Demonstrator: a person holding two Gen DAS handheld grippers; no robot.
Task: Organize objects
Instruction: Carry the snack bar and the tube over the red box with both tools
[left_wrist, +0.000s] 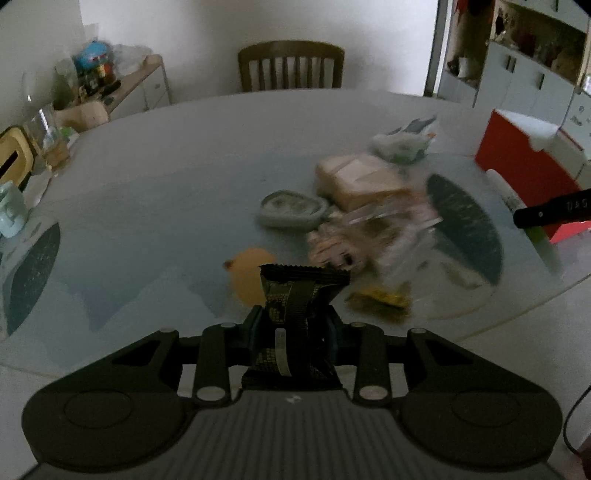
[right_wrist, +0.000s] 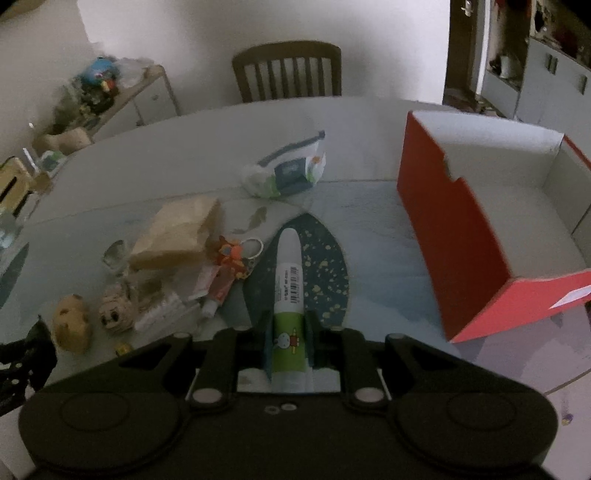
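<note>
My left gripper (left_wrist: 295, 317) is shut on a dark snack packet (left_wrist: 295, 306) and holds it above the near table edge. My right gripper (right_wrist: 290, 328) is shut on a white and green tube (right_wrist: 290, 288) that points forward over a dark mat (right_wrist: 325, 266). An open red box (right_wrist: 461, 236) with a white inside stands to the right of the tube; it also shows in the left wrist view (left_wrist: 517, 162). A pile of small items lies mid-table: a brown paper package (right_wrist: 177, 229), a tissue pack (right_wrist: 288, 173), an orange keychain (right_wrist: 232, 258), a small tube (right_wrist: 218, 291).
A round grey-blue table (left_wrist: 166, 177) holds the clutter. A yellow toy (left_wrist: 251, 273) and a grey-green dish (left_wrist: 291, 214) lie ahead of the left gripper. Two small figures (right_wrist: 92, 321) lie at the left. A wooden chair (right_wrist: 288, 70) stands behind. Shelves (left_wrist: 122, 85) stand left.
</note>
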